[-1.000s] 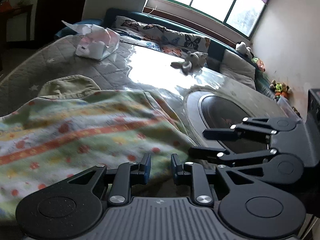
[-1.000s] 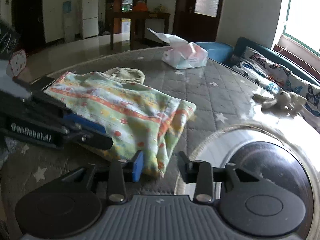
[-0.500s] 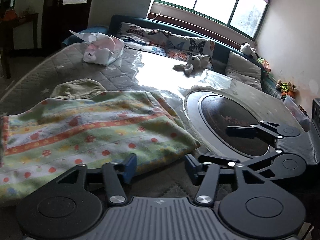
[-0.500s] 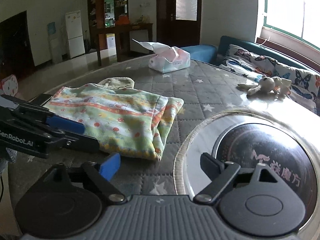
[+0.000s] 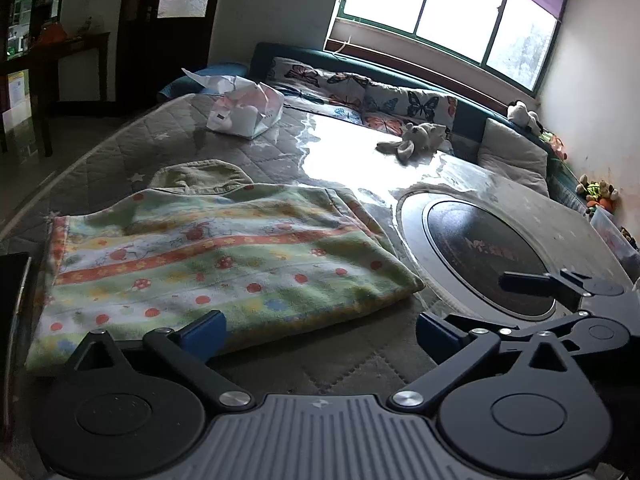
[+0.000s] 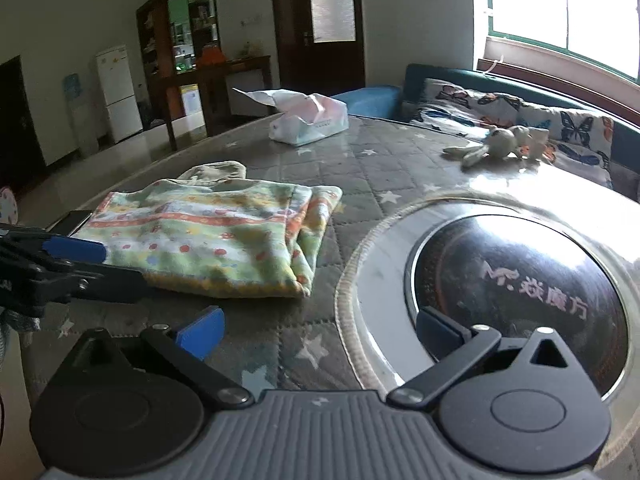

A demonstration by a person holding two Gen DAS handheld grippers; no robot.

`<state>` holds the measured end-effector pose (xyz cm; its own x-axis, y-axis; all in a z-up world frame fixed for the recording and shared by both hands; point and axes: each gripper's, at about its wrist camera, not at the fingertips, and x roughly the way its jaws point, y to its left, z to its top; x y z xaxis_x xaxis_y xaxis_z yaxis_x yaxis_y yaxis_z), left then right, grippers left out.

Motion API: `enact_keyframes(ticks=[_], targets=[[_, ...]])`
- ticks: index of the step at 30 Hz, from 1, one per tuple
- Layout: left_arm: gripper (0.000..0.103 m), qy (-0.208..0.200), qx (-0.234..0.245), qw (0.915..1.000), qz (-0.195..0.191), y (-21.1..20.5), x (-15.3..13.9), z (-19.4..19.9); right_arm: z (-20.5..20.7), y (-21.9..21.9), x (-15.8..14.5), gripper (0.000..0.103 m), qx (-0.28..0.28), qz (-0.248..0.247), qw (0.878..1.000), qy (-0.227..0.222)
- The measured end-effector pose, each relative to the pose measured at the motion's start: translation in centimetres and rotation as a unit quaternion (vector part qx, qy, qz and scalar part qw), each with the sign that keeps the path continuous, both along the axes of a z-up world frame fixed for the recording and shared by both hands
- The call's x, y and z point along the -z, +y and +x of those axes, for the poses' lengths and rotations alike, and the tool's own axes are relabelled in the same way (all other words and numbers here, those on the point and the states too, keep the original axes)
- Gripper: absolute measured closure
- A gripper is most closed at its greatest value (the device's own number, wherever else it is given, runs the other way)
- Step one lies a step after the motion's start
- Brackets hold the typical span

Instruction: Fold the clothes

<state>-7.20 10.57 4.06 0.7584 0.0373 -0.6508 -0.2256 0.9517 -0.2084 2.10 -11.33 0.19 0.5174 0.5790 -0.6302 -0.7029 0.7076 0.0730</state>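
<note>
A folded garment with green, orange and white stripes and red dots lies flat on the quilted grey table top; it also shows in the right wrist view. An olive piece of cloth sticks out from under its far edge. My left gripper is open and empty, just in front of the garment's near edge. My right gripper is open and empty, near the garment's right corner. The right gripper shows at the right of the left wrist view, and the left gripper at the left of the right wrist view.
A round black cooktop in a steel ring is set in the table right of the garment. A tissue pack and a plush rabbit lie at the far side. A sofa with butterfly cushions runs behind the table.
Both grippers have opened wide and let go of the garment, then pulled back toward the near edge. The garment now lies folded and flat.
</note>
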Motion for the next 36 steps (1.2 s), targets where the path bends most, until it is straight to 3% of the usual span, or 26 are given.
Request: enact_keyframes(ticks=[17,36], targets=[[0.0,-0.001,-0.04,0.9992,0.01,0.3,0.0,-1.8,-1.2,-1.8,0.6,0.0,0.055,0.028,0.998,0.011],[0.0,0.008,-0.038,0.999,0.02,-1.4,0.6,-2.3,-2.7,-3.7,1.1,0.0,0.092,0.051,0.994,0.017]])
